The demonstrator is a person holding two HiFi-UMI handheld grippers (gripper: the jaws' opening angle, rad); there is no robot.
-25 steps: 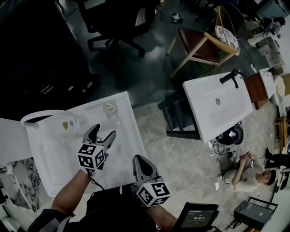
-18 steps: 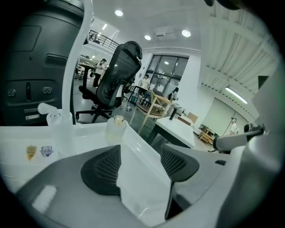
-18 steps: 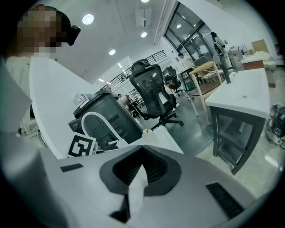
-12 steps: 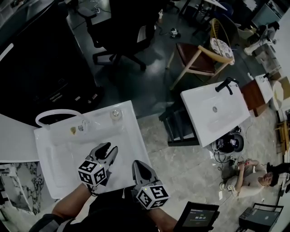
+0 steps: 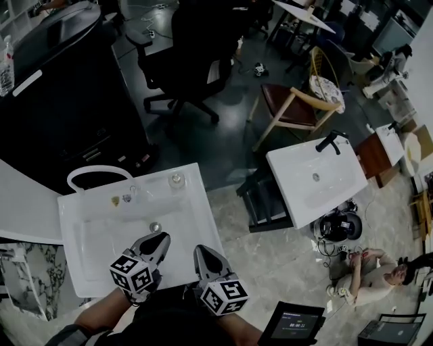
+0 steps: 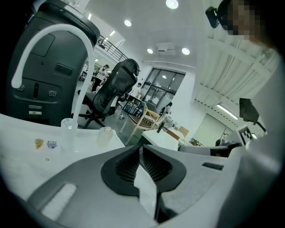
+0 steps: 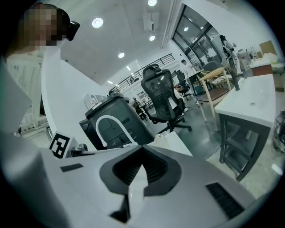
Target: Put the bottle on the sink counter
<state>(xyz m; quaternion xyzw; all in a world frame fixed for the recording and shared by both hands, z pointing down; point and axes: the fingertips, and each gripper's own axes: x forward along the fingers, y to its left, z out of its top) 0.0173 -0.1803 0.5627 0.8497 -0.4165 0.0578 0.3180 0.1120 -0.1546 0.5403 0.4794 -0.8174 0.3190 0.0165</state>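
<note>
My left gripper (image 5: 161,238) jaws just closed on nothing, right gripper (image 5: 201,250) clenched empty; bottle (image 5: 176,180) stands upright near the tap (image 5: 95,174), at the worktop (image 5: 203,217) far right corner

You were in open office/lab space: office chair (image 5: 196,47), near sink unit (image 5: 205,217), second sink unit (image 5: 342,181), glass partitions (image 6: 165,89), ceiling spotlights (image 6: 171,4).

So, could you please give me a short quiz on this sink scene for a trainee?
1. True or false: the bottle lies in the basin.
2. What is between the right gripper's jaws? A) the bottle B) nothing C) a sponge
3. In the head view, on which side of the faucet does the bottle stand?

Key:
1. False: it stands on the counter, behind the basin.
2. B: the jaws are together.
3. On its right.
</note>
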